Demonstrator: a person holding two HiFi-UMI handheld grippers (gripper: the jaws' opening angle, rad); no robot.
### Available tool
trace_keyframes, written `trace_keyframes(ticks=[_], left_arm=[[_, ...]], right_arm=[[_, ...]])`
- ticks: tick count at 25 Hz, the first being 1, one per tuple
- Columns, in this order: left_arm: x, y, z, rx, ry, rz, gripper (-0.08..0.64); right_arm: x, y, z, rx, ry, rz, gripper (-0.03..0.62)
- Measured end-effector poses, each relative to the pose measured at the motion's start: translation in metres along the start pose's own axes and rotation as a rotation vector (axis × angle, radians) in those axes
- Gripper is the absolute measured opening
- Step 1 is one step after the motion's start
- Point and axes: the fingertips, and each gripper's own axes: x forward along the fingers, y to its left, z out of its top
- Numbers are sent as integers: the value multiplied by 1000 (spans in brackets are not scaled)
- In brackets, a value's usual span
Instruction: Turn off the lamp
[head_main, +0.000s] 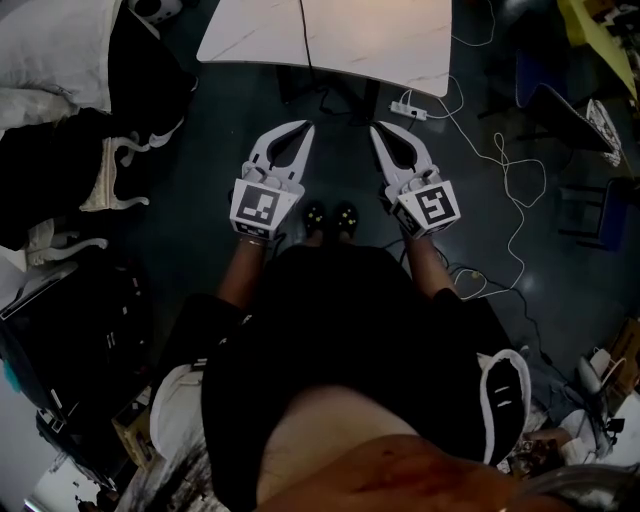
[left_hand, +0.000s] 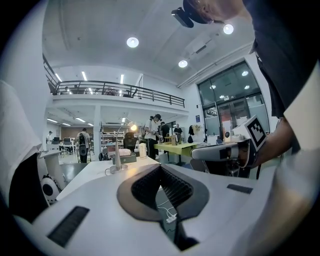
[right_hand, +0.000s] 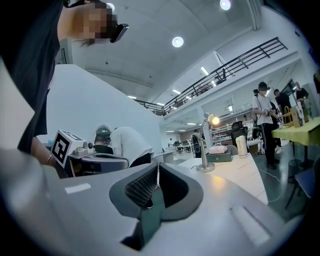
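The white table (head_main: 330, 40) fills my 12 o'clock in the head view, its near edge just ahead of both tools. The left gripper (head_main: 300, 130) at 11 o'clock and the right gripper (head_main: 380, 132) at 1 o'clock sit side by side short of it. Each has its jaws pressed fully together, with nothing between them. The lamp (right_hand: 205, 145) stands upright on the tabletop, well beyond the tips — at 1 o'clock in the right gripper view, 11 o'clock in the left gripper view — with its bulb glowing. A white power strip (head_main: 408, 110) lies on the floor by the table edge, at 1 o'clock.
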Motion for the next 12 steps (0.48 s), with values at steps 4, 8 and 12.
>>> trace_keyframes(ticks=[4, 8, 12], left_arm=[[0, -1, -13, 1, 18, -19, -5], [5, 8, -35, -20, 39, -5, -5], [23, 17, -61, -58, 25, -1, -5]], right_arm=[[6, 1, -16, 5, 21, 16, -15], [22, 1, -36, 22, 63, 27, -15], [37, -13, -68, 22, 117, -3, -9]])
